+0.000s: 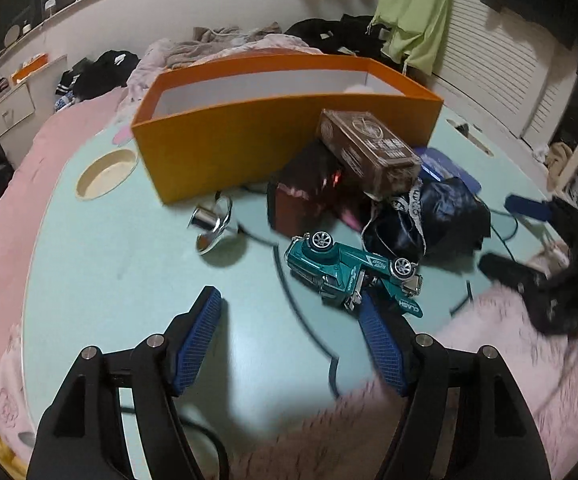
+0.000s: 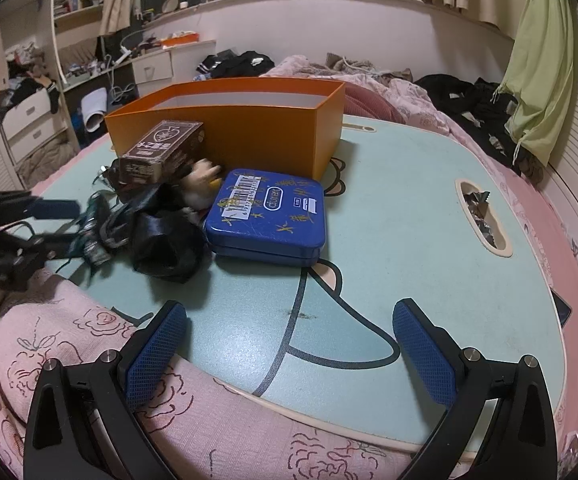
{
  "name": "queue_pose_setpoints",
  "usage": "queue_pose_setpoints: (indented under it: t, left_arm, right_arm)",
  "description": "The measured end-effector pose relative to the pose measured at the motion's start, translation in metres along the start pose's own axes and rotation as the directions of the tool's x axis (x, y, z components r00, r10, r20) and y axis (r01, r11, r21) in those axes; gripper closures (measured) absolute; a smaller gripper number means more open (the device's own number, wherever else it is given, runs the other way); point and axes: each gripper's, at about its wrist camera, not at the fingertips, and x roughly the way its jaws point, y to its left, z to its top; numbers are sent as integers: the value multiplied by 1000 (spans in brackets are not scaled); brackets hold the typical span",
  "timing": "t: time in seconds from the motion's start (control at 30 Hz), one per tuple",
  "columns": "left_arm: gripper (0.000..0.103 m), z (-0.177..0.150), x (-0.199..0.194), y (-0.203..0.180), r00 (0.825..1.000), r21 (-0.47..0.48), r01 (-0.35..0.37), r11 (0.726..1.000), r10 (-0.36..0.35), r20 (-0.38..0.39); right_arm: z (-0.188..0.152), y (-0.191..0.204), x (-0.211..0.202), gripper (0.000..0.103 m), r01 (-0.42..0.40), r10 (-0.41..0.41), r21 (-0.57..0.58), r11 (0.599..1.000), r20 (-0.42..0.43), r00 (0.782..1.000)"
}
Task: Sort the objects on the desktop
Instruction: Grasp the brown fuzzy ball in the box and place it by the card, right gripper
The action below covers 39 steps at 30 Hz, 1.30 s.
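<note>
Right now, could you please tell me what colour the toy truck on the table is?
Teal green, with silver wheels; the toy truck shows best in the left wrist view.

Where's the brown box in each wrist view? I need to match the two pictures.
Left wrist view: the brown box is right of centre in the upper half, tilted on the pile of clutter, just in front of the orange box.
Right wrist view: the brown box is left of centre in the upper half, against the orange box's front wall.
Shared landmark: the orange box, directly behind it in both.
</note>
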Motion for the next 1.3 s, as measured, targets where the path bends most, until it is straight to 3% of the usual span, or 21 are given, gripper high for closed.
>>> queue_pose_setpoints:
  t: [0.27,0.33,0.4,0.47,0.67,0.73,0.9,0.97,1.07,1.13,1.23,1.3]
  left_arm:
    - [30,-20,-20,20,998,-76,-4,997,8,55]
    - [22,-29,-16,21,999,-72,-31,997,35,41]
    - [6,-37,-13,15,993,-27,-80,996,82,87]
    - [0,-37,-8,15,991,-49,-69,996,74,109]
    - [0,-38,-5,19,990,-60,-73,996,80,113]
    - [0,-39,-5,19,990,-61,-74,995,81,118]
    - [0,-41,-6,18,989,-63,-74,995,81,121]
    - [0,-41,-6,18,989,-62,-74,995,81,122]
    - [0,-40,-7,19,989,-63,-74,995,81,124]
    - [0,-40,-7,19,989,-64,-74,995,81,125]
    - [0,-40,-7,20,989,-63,-72,995,80,127]
    - [0,-39,-8,19,988,-64,-72,995,79,130]
  right_arm:
    - [0,0,0,0,0,0,0,1000,1,1000]
    - [0,0,0,0,0,0,0,1000,1,1000]
    - [0,-1,0,0,0,0,0,1000,1,1000]
    - [1,0,-1,0,1,-1,0,1000,1,1000]
    - [4,-1,-4,1,0,0,17,1000,-3,1000]
    - [9,-3,-8,12,-35,35,49,998,-4,999]
    - [52,-6,-35,19,-126,120,75,989,82,989]
    - [88,-3,-45,19,-182,172,78,980,115,978]
    - [140,2,-33,28,-281,277,133,951,47,960]
    - [175,11,-1,37,-339,361,208,917,-73,930]
    - [200,28,49,40,-336,398,269,903,-221,891]
    - [208,38,88,40,-334,437,329,883,-317,842]
